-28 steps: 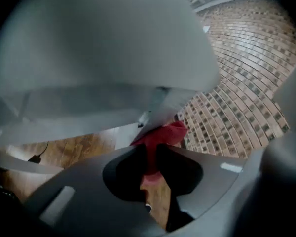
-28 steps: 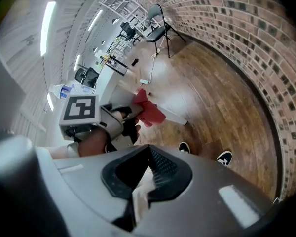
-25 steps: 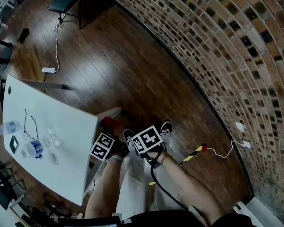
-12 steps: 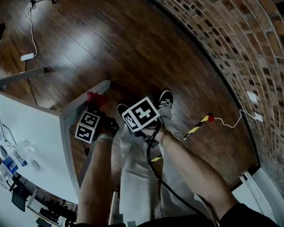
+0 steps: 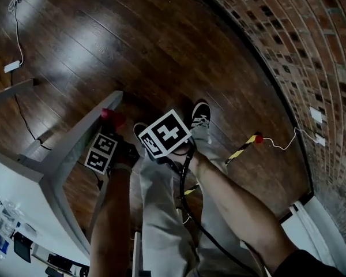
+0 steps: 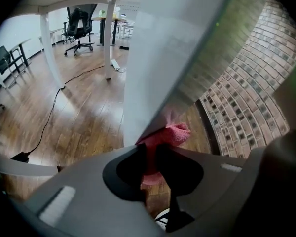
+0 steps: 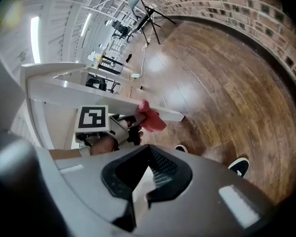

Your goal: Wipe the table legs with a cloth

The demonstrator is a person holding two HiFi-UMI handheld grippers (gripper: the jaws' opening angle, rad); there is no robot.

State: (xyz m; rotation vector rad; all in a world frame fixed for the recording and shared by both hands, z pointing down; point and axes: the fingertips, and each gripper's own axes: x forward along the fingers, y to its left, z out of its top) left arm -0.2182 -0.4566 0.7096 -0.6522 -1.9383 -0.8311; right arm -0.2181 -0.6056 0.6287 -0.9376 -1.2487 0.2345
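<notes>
Down near the dark wooden plank floor (image 5: 161, 51), the left tool (image 6: 150, 164) has its jaws clamped on a red terry cloth (image 6: 167, 135). The free bunch of the cloth sticks out past the jaw tips and presses against the slanted pale-grey leg (image 6: 158, 58) of the white worktop (image 5: 3, 203). In the head view the cloth touches the leg close to its far end, the end away from the worktop, and the left tool's marker cube sits just below it, beside the leg.

The right tool (image 7: 138, 184) hangs just beside the left one, over the person's pale trousers, with its marker cube a little higher in the head view. Its jaws are drawn close together, leaving only a narrow slit, and they grip nothing; pale trouser fabric shows through the slit. The right gripper view looks across at the left tool, the hand around it and the red cloth lying against the leg's edge.

A black shoe with white laces (image 5: 200, 117) stands on the floor just beyond the right tool. A yellow-and-black striped stick (image 5: 240, 149) with a red tip lies on the boards to the right, between the shoe and the curved brick wall (image 5: 300, 33).
</notes>
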